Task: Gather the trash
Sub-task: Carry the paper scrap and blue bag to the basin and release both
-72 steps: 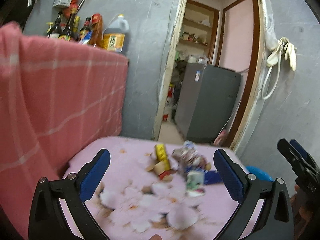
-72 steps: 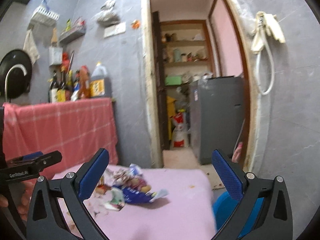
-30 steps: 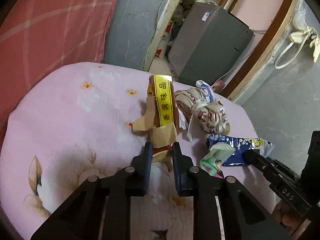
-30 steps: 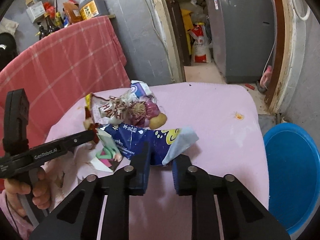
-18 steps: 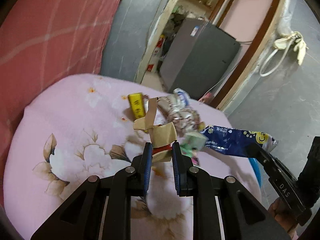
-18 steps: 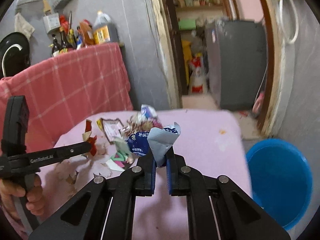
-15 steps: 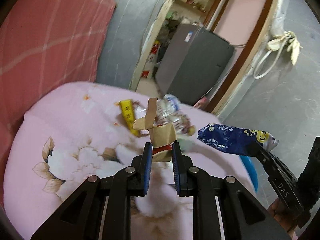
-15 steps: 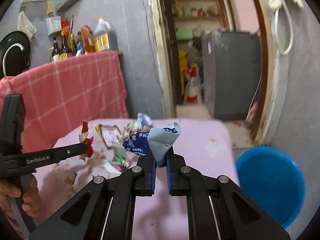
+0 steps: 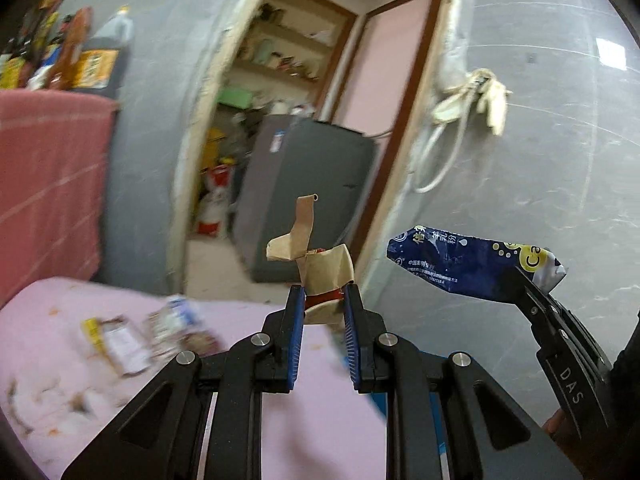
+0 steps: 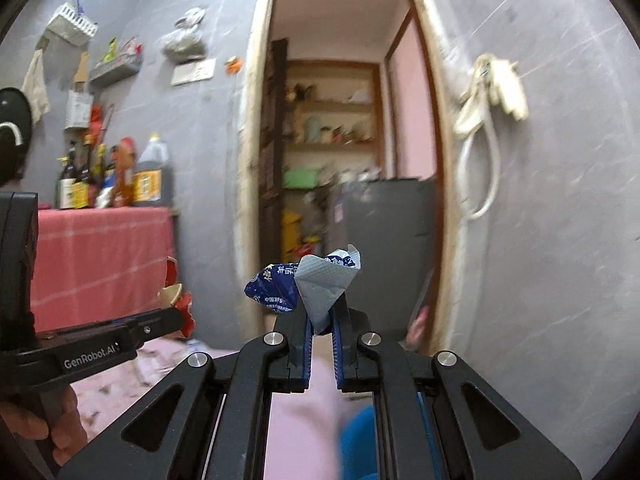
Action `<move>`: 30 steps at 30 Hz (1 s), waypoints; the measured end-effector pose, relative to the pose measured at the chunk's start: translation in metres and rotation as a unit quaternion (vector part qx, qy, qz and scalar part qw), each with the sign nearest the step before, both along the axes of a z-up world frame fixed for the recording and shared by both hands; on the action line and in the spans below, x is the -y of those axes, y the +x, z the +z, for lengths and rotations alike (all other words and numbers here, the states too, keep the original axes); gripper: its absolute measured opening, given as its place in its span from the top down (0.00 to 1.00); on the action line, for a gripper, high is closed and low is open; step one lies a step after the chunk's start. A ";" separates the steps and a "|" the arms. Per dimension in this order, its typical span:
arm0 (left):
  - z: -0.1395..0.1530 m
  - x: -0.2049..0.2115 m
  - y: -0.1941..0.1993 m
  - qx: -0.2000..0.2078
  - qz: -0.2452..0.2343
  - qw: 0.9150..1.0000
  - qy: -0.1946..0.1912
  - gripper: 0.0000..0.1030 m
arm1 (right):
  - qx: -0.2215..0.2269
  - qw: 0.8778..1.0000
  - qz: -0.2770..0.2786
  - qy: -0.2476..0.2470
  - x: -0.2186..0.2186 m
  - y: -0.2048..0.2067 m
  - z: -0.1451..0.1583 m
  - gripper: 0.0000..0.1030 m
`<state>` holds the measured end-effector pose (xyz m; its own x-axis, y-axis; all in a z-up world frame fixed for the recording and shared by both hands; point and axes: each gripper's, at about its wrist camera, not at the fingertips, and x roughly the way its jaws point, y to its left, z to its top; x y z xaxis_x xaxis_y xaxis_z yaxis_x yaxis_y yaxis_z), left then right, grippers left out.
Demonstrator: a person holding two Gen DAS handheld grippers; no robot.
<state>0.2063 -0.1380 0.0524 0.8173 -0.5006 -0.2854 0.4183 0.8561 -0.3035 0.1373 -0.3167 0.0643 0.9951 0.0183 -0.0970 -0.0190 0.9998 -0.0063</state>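
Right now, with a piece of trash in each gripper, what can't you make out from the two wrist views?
- Blue bin: right wrist view, mostly hidden behind the right gripper; blurred.
- Leftover trash on the pink tablecloth: left wrist view, motion-blurred, items unreadable.
- Lower part of the brown paper scrap: covered by the left gripper.
- Blue wrapper: small print too small.

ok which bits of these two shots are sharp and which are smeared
Left wrist view: the left gripper and its tan paper scrap are crisp, as is the blue wrapper; the trash on the pink cloth and the bottles are motion-smeared. Right wrist view: the right gripper and wrapper are sharp; the doorway shelves are blurred, and fisheye bends the door frame.
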 end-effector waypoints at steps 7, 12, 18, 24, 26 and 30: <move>-0.002 0.057 0.014 0.017 -0.043 0.999 -0.006 0.84 | 0.006 0.997 -0.074 -0.012 0.046 -0.002 -0.001 0.94; -0.011 0.091 0.028 -0.001 -0.062 0.998 0.005 0.84 | -0.023 0.994 -0.109 -0.006 0.077 0.002 -0.015 0.94; -0.031 0.125 0.051 -0.063 -0.100 0.992 0.037 0.84 | -0.082 0.988 -0.131 0.020 0.102 0.015 -0.042 0.93; -0.058 0.149 0.068 -0.127 -0.132 0.981 0.056 0.84 | -0.123 0.982 -0.138 0.042 0.116 0.028 -0.060 0.92; -0.067 0.158 0.075 -0.149 -0.143 0.976 0.066 0.84 | -0.134 0.980 -0.140 0.049 0.119 0.031 -0.064 0.92; -0.084 0.165 0.082 -0.178 -0.151 0.970 0.068 0.82 | -0.158 0.975 -0.141 0.062 0.127 0.038 -0.074 0.92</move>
